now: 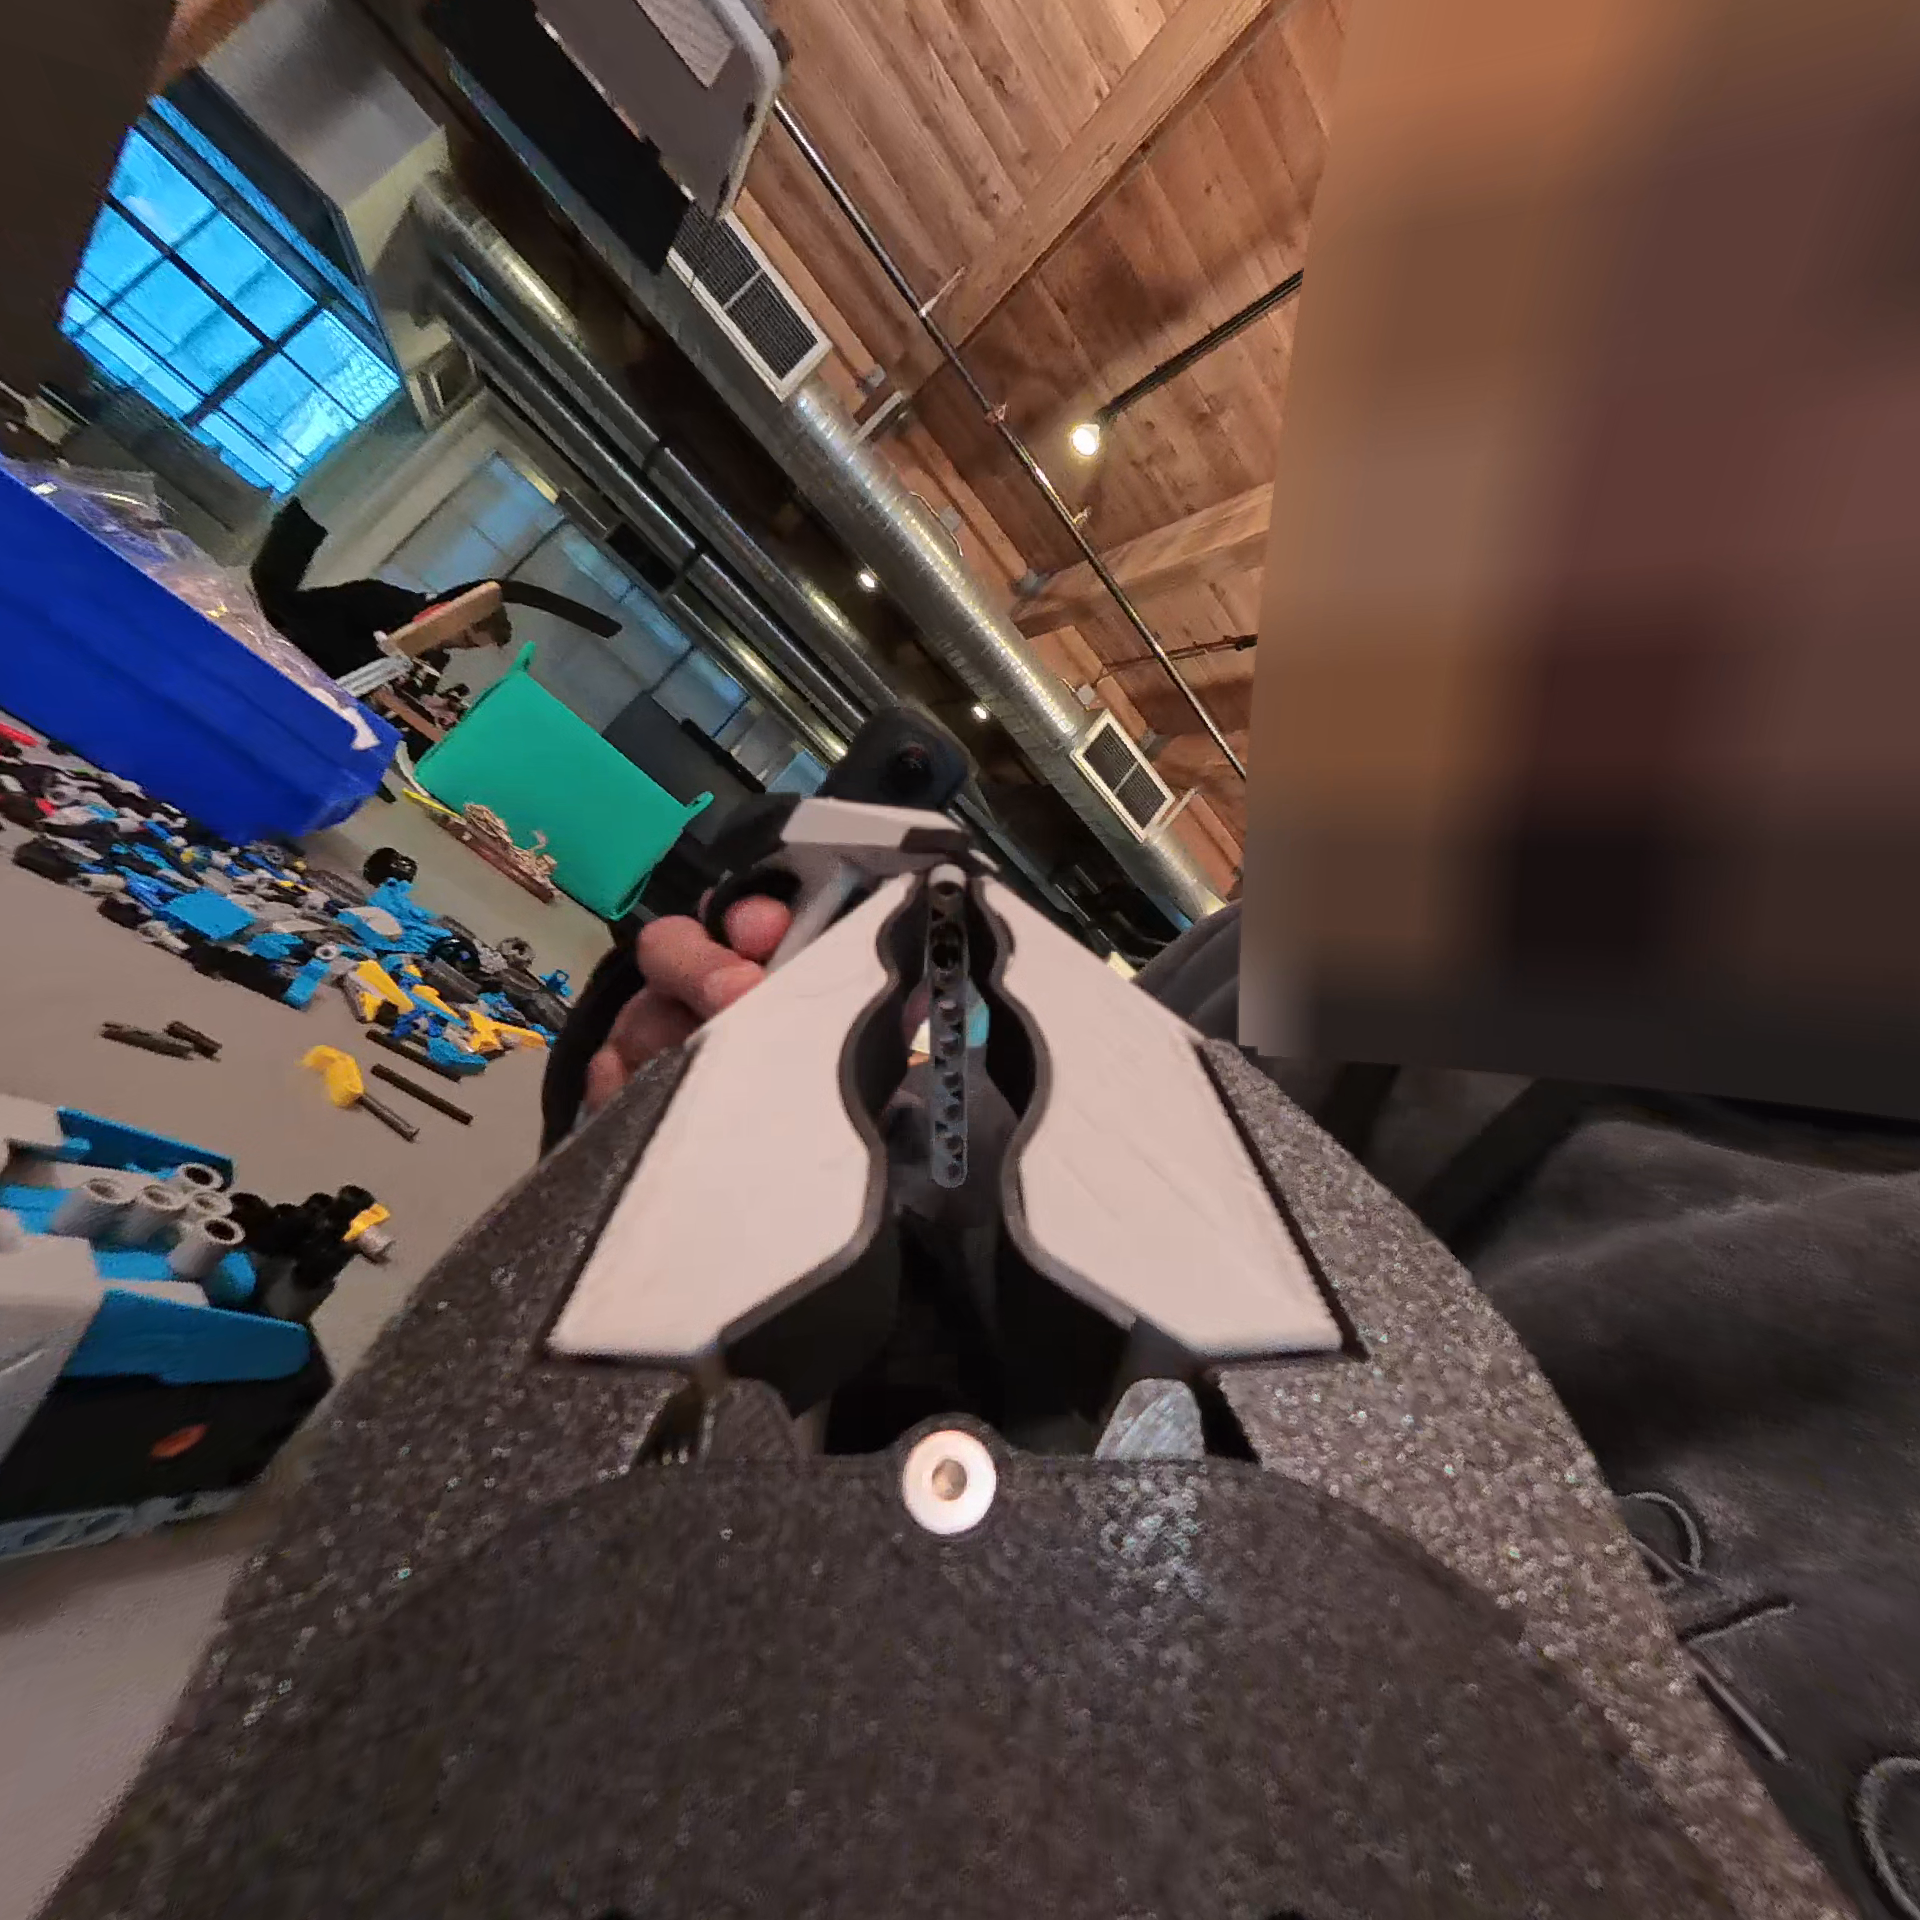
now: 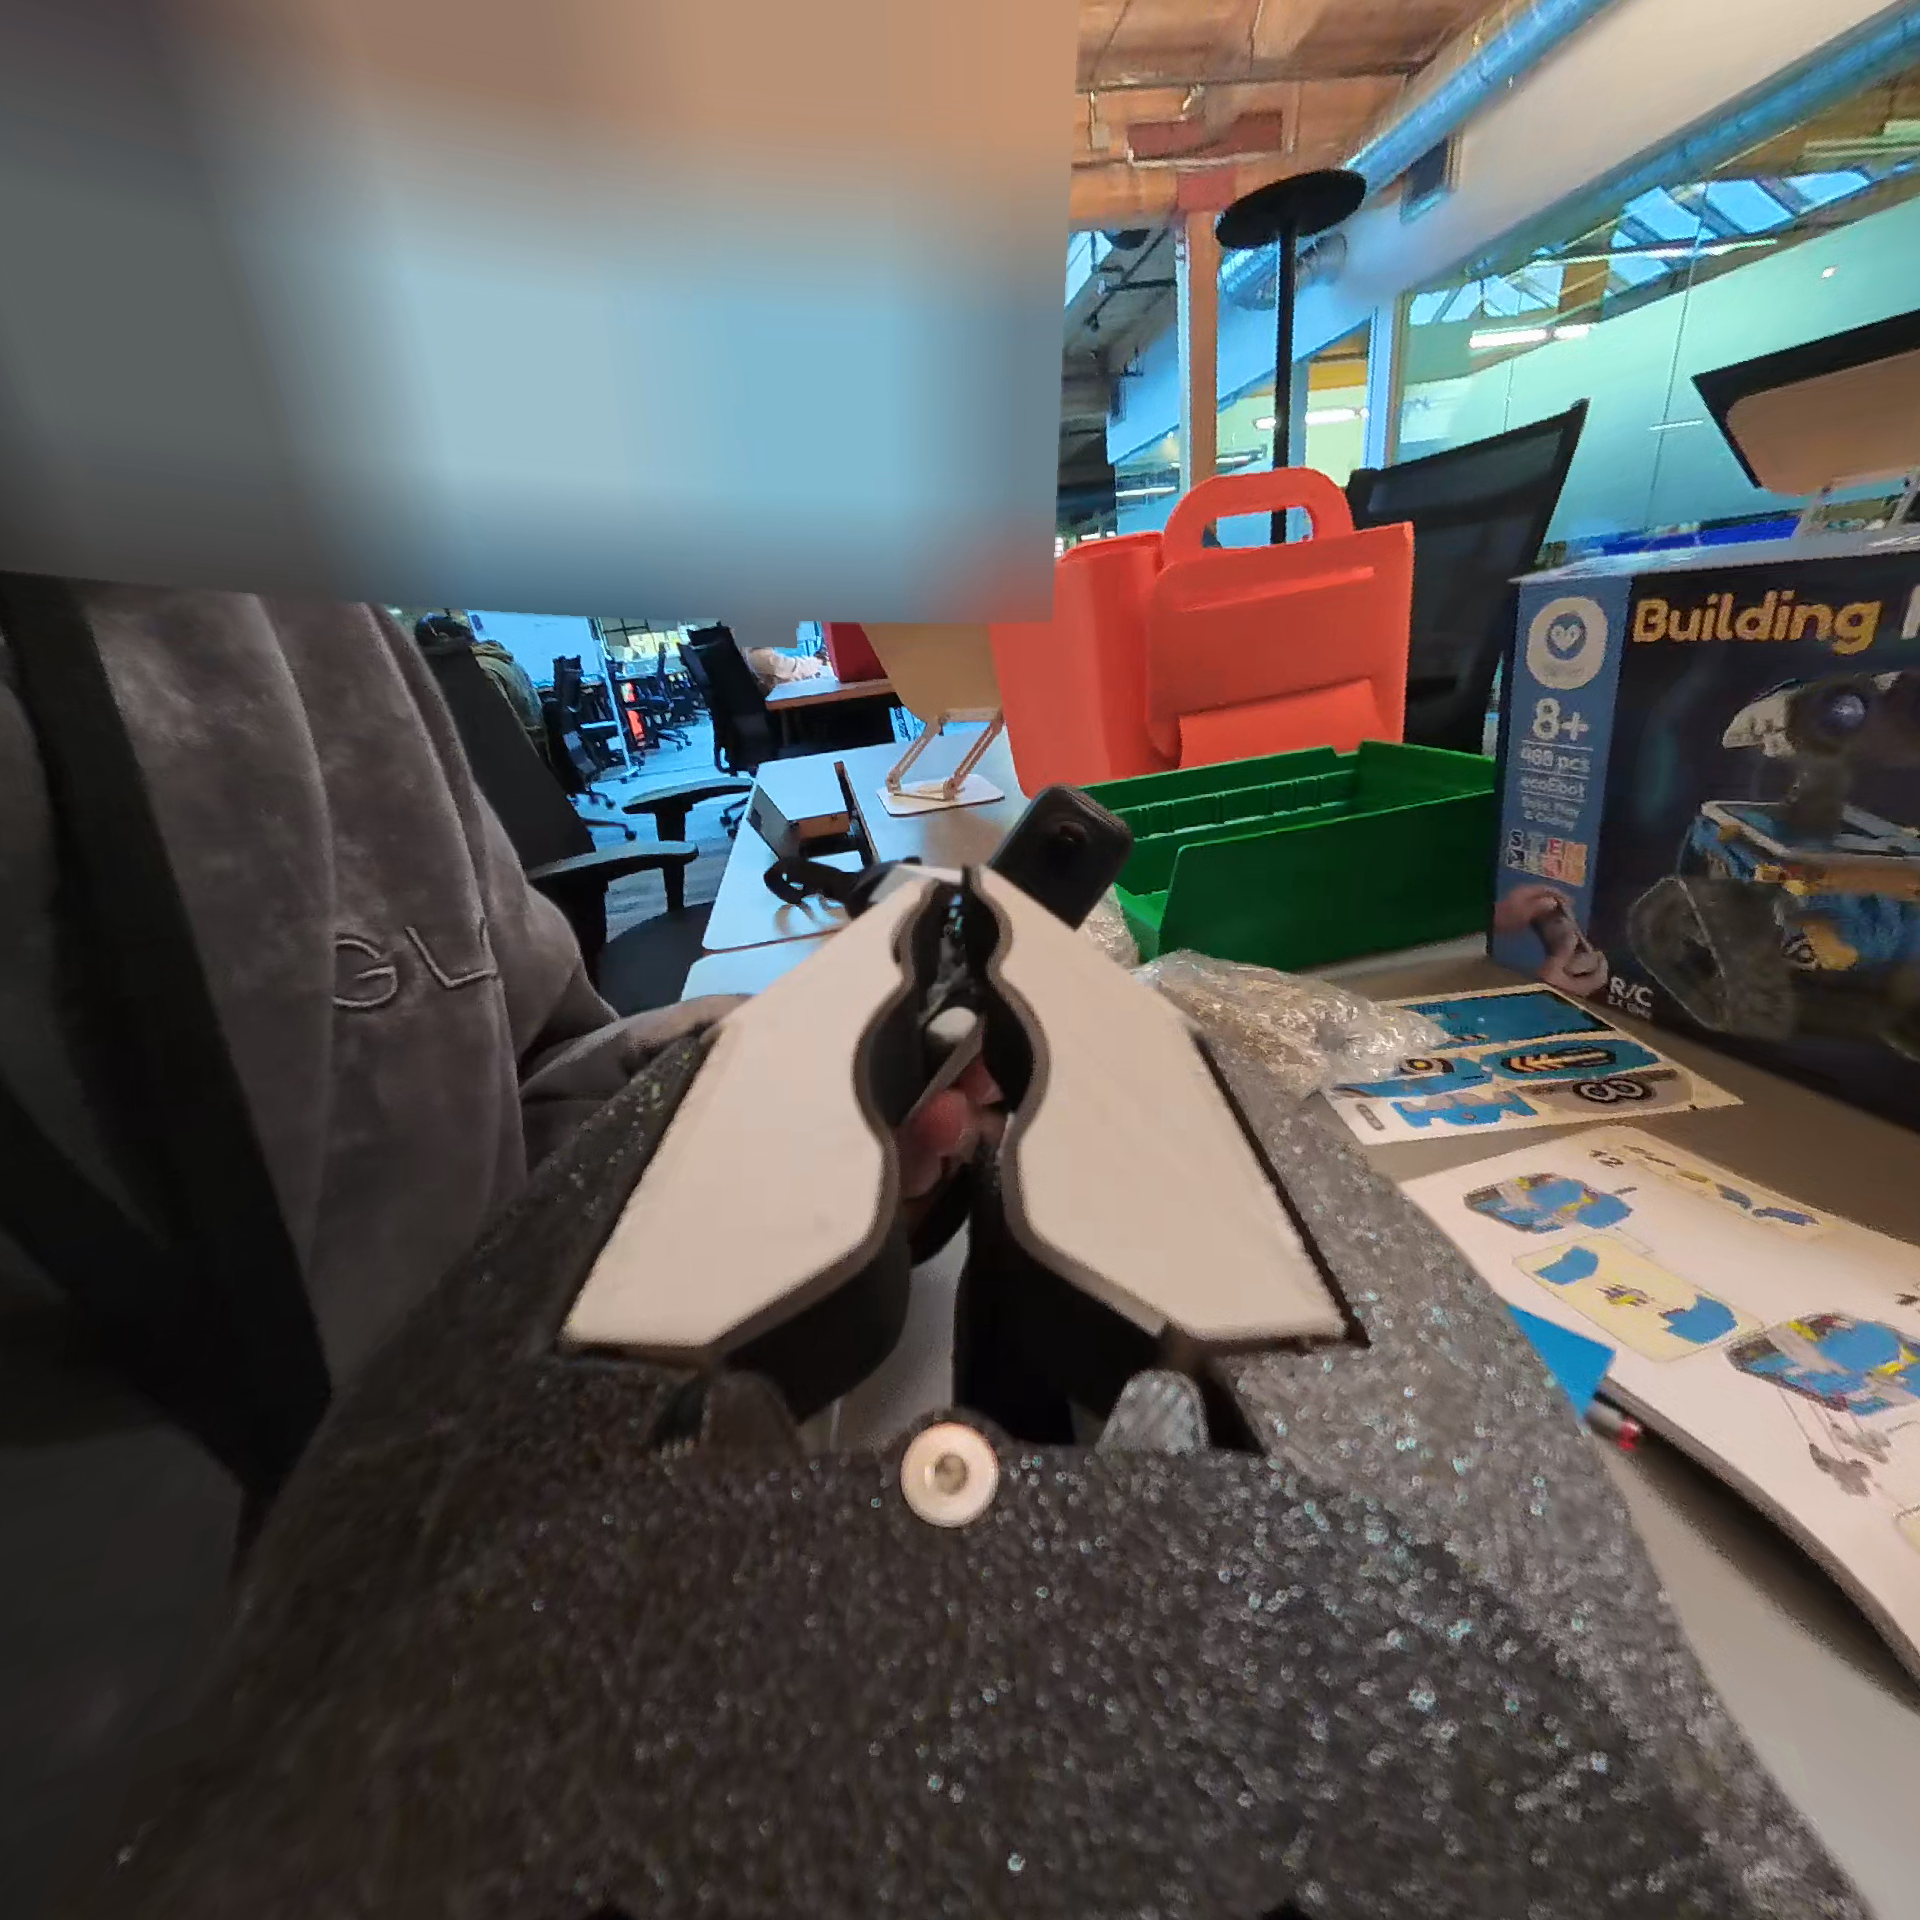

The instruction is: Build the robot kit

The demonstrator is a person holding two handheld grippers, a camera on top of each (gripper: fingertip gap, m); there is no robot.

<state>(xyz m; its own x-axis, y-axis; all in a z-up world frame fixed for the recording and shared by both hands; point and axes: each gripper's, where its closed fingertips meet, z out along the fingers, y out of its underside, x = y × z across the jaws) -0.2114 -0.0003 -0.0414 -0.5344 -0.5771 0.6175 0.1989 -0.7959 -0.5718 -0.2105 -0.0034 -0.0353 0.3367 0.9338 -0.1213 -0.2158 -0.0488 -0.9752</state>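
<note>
My left gripper (image 1: pixel 943 894) is shut on a dark grey perforated beam (image 1: pixel 948 1081), which lies lengthwise in the gap between its white fingers (image 1: pixel 748 1122). The right gripper (image 1: pixel 873 836), held in a hand (image 1: pixel 686 977), meets the beam's far end tip to tip. In the right wrist view my right gripper (image 2: pixel 964 914) is shut at its tips on a small dark part (image 2: pixel 951 940); what the part is cannot be told. The left gripper's camera (image 2: pixel 1060 852) shows just beyond. Both grippers are held up in front of a person in a grey sweatshirt (image 2: pixel 312 935).
A heap of blue, black and yellow building pieces (image 1: pixel 312 935) lies on the table, with a part-built blue model (image 1: pixel 135 1309), a blue bin (image 1: pixel 156 665) and a green bin (image 1: pixel 551 790). On the other side are a green bin (image 2: pixel 1299 842), an orange bag (image 2: pixel 1226 644), the kit box (image 2: pixel 1714 790), a sticker sheet (image 2: pixel 1507 1070) and a booklet (image 2: pixel 1714 1330). Less than 4 cm separates the two grippers' tips.
</note>
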